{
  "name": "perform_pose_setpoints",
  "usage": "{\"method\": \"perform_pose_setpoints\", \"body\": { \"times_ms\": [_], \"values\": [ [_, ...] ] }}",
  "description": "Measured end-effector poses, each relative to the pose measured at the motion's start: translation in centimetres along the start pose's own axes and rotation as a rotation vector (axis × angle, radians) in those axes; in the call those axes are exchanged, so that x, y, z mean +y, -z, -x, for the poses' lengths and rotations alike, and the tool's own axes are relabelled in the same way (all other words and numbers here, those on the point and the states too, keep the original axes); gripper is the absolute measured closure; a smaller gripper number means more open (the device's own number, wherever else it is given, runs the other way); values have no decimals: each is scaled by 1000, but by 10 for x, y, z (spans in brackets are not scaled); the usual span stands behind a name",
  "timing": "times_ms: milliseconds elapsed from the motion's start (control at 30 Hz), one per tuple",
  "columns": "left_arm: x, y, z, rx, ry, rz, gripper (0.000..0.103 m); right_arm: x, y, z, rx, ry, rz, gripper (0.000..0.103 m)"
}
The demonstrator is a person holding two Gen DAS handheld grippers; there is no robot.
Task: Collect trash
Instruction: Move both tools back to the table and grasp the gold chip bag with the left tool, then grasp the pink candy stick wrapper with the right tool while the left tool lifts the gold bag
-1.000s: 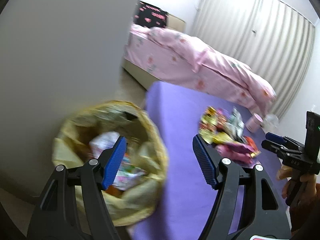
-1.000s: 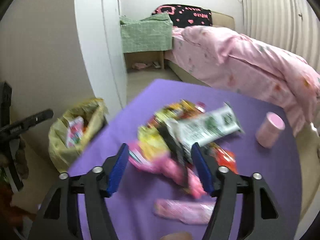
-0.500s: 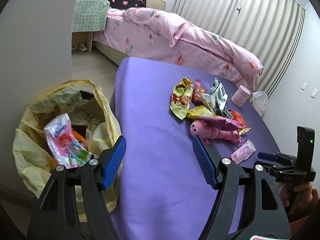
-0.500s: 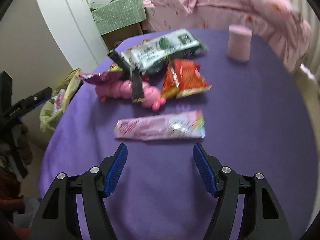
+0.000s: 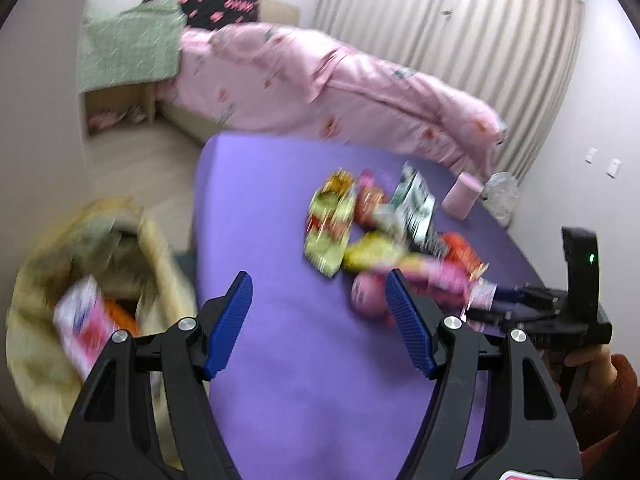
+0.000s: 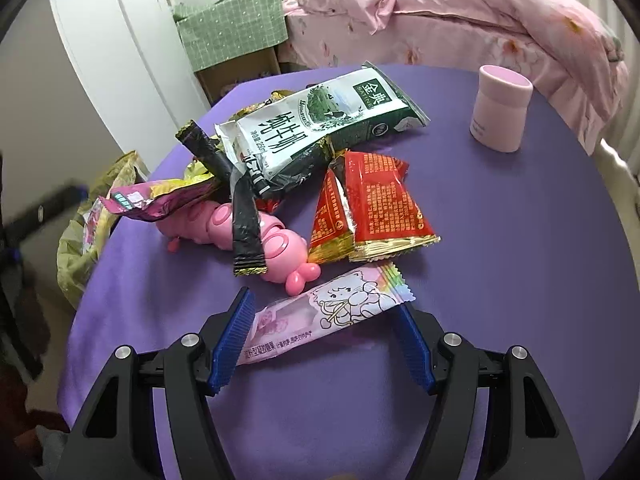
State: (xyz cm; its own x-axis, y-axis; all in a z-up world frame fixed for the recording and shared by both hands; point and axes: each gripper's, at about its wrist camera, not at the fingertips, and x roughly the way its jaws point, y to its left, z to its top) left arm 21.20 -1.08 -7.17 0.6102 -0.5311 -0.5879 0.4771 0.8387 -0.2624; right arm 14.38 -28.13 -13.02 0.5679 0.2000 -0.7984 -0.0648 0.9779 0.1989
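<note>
A pink cartoon-printed wrapper (image 6: 328,308) lies flat on the purple table (image 6: 520,280), between the fingers of my right gripper (image 6: 324,328). That gripper is open and low over the table, its pads on either side of the wrapper. Behind it lies a heap of trash: a green and white milk pouch (image 6: 320,128), red packets (image 6: 376,208), a black stick wrapper (image 6: 240,208) and a purple-pink bag (image 6: 160,200). My left gripper (image 5: 318,304) hangs open and empty over the table's near left part. The yellow trash bag (image 5: 156,240) stands on the floor beside the table.
A pink plastic toy (image 6: 276,248) lies under the wrappers. A pink cup (image 6: 500,108) stands at the far right. Beyond the table are a bed with a pink duvet (image 6: 460,12) and a green-covered box (image 6: 232,36). A white wall (image 6: 120,60) rises at the left.
My right gripper came down and forward until the pink wrapper lay between its fingers. My left gripper swung away from over the trash bag toward the table.
</note>
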Motion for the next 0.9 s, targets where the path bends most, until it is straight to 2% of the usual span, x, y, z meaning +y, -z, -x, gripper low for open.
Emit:
{"method": "perform_pose_setpoints", "body": {
  "times_ms": [67,167,200,300,367,433,500,533,667,800,900],
  "values": [
    [-1,-21,-17,-11,58,-35,38,-5,1,3,6,43,0,39],
    [-6,-46,-53,26,112,-97,38,-18,9,11,-2,77,-17,38],
    [-8,-53,-69,51,112,-124,38,-22,12,15,-4,78,-27,38],
    [-13,-67,-124,131,46,-164,38,-30,19,22,3,76,-41,38],
    [-10,-74,-152,174,14,-141,38,-28,21,23,14,86,-30,38],
    [-6,-77,-170,221,12,-104,38,-25,23,23,25,106,0,38],
    [-3,-79,-184,272,16,-59,51,-19,24,21,28,131,37,38],
    [-2,-78,-188,295,21,-48,62,-18,25,20,24,140,48,38],
    [-6,-74,-174,285,28,-52,72,-19,27,22,7,135,48,39],
    [-10,-64,-130,238,50,-28,72,-26,26,28,-12,86,-29,39],
    [-12,-52,-95,194,16,-30,71,-26,24,33,-39,85,-50,39]
  ]
}}
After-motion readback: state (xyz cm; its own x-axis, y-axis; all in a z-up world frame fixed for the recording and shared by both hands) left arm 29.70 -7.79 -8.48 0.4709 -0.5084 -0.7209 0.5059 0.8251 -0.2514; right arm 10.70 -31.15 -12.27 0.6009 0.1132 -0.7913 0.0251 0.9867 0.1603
